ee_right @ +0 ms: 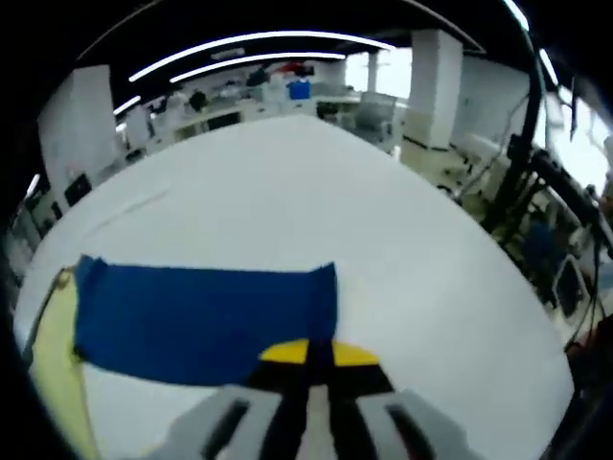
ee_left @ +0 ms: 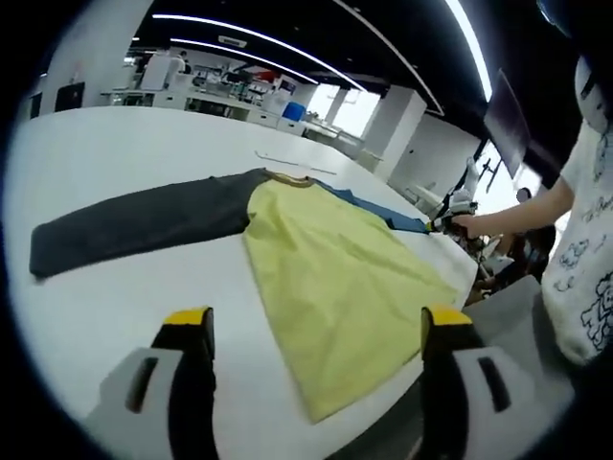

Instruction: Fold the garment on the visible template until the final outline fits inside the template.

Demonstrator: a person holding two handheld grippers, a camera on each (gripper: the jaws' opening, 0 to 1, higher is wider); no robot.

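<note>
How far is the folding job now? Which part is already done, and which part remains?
Done: the shirt lies flat on the table, grey sleeve still spread out; no fold shows. In hand: the right gripper is shut at the blue sleeve edge; the left gripper is open above the hem. Left: all the folds.

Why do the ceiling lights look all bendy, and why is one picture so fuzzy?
In the left gripper view the fisheye lens bends the ceiling light strips into arcs, and the yellow shirt body looks fairly sharp. In the right gripper view the light strip curves too, and everything is softer: the blue sleeve has blurry edges, and the white table shines pale under the lights.
</note>
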